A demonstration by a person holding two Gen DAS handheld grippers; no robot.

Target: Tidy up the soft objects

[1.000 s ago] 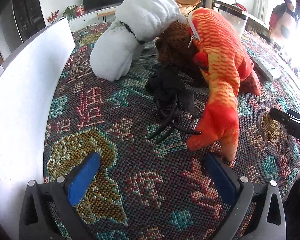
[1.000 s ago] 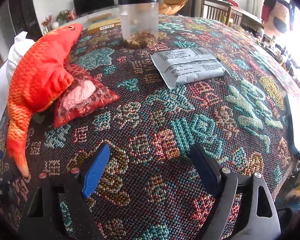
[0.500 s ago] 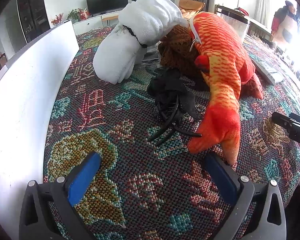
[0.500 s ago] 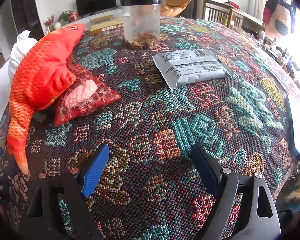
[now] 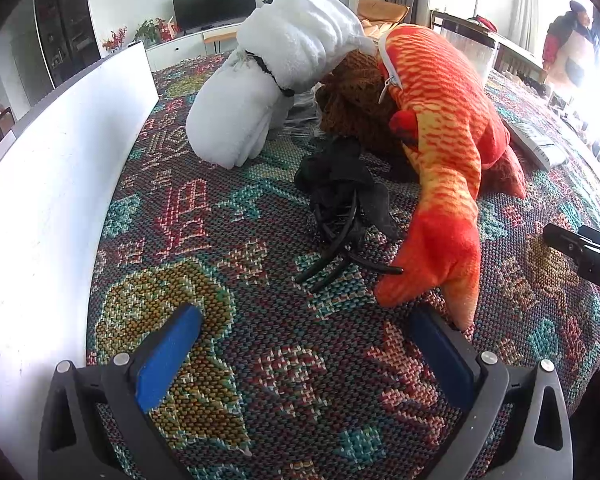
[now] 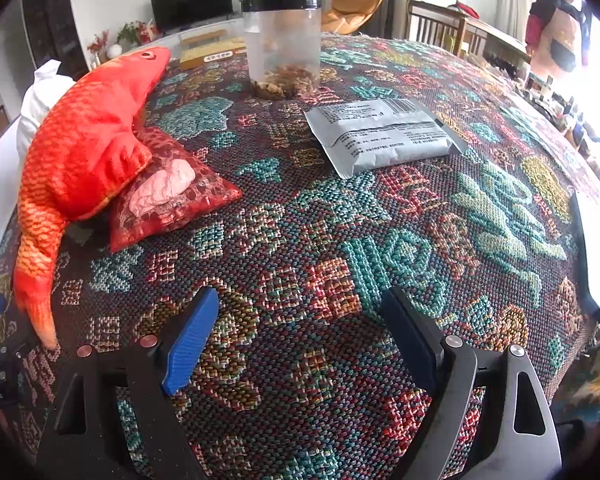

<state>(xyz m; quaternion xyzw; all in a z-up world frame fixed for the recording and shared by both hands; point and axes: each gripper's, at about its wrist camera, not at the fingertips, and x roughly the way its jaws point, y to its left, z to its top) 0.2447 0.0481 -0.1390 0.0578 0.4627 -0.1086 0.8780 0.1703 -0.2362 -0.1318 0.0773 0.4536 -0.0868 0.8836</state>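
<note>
An orange plush fish (image 5: 440,132) lies on the patterned tablecloth (image 5: 228,360); its tail fin is just beyond my left gripper's right finger. Beside it are a rolled white towel (image 5: 268,84), a brown knit item (image 5: 356,104) and a black cloth with cords (image 5: 344,200). My left gripper (image 5: 304,344) is open and empty, low over the cloth. In the right wrist view the fish (image 6: 84,148) rests on a red mesh pouch (image 6: 168,196). My right gripper (image 6: 300,332) is open and empty over bare cloth.
A white board (image 5: 40,184) stands along the left edge. A clear jar with a black lid (image 6: 284,44), a grey foil packet (image 6: 384,132) and a white flat object (image 6: 596,256) lie on the table. A person (image 6: 556,36) stands at the far right.
My left gripper has edged forward toward the fish's tail and the black cloth. The right gripper has barely moved. Both stay open.
</note>
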